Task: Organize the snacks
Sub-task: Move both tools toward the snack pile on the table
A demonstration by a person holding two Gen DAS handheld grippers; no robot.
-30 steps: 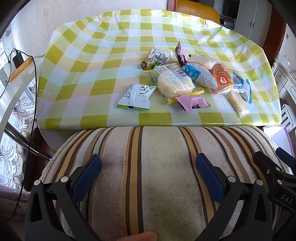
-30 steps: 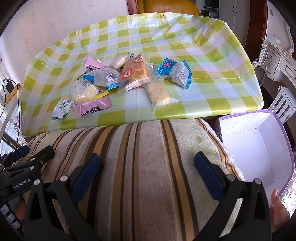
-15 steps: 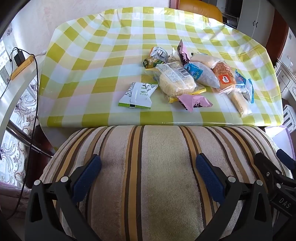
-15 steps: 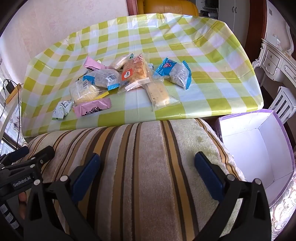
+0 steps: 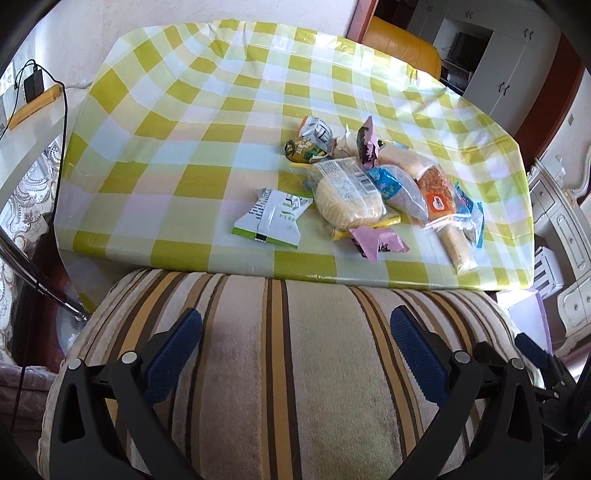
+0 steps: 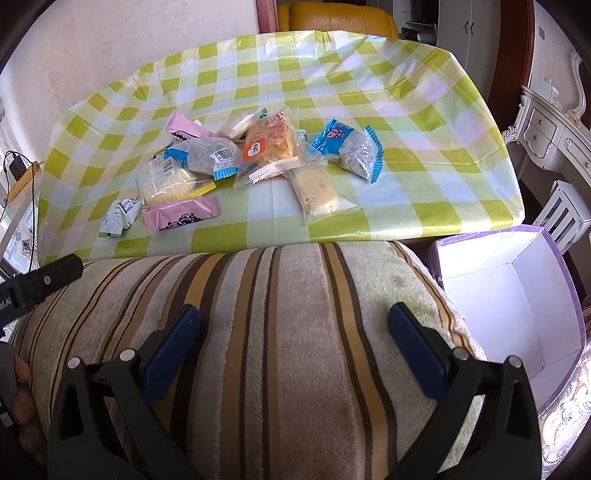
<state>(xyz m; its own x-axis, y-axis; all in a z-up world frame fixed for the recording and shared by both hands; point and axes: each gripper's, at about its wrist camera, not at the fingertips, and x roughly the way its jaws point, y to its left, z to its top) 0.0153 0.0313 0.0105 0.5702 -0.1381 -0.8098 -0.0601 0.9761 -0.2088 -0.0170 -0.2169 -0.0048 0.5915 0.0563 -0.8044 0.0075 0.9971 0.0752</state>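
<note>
A heap of wrapped snacks lies on the green-checked tablecloth: a green-and-white packet, a round pale cake, a pink packet, an orange bread bag, a blue-edged packet and a long clear-wrapped bar. An empty white box with purple rim stands low at the right. My left gripper and right gripper both hover open above a striped cushion, well short of the snacks, holding nothing.
The striped cushion lies between me and the table edge. A yellow chair stands behind the table. White ornate furniture is at the right. A cable and adapter sit on a shelf at the left.
Both grippers have risen and moved slightly forward, so the table appears a little closer; the left view has swung leftward. Nothing on the table has moved.
</note>
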